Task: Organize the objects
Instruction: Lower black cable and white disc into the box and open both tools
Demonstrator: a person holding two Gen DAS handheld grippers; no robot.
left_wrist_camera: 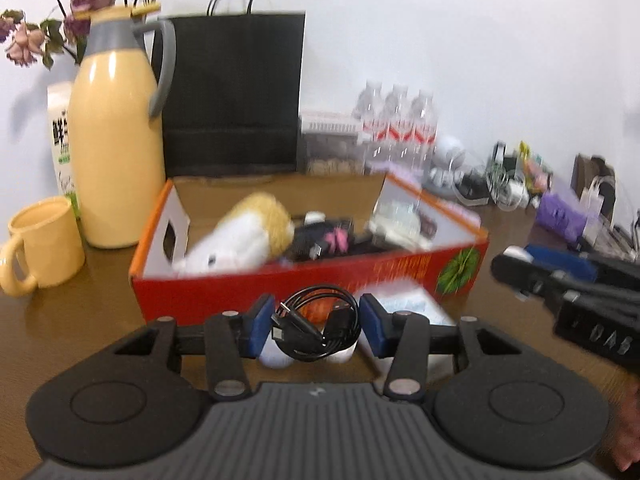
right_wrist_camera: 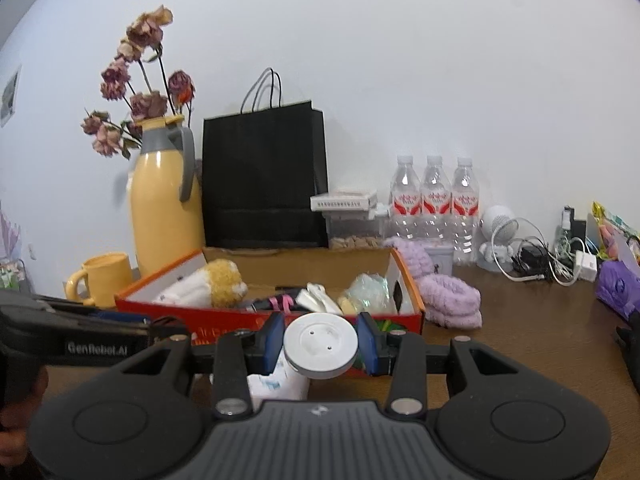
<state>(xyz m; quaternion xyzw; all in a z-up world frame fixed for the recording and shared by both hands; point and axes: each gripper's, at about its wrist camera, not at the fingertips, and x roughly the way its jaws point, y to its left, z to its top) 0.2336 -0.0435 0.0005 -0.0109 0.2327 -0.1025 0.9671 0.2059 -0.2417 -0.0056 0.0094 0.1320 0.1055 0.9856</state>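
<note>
Cable coil, black, is held loosely between the jaws of the left gripper, in front of the red carton; slippage onto the tabletop is risked. The white disc is clamped by the right gripper.

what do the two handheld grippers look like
Both grippers, left and right, are matte black plastic with ribbed grey bodies, round side discs, silver pivot pins and blue pads lining the jaws. White "GenRobot.AI" lettering runs along the left one's side.
</note>
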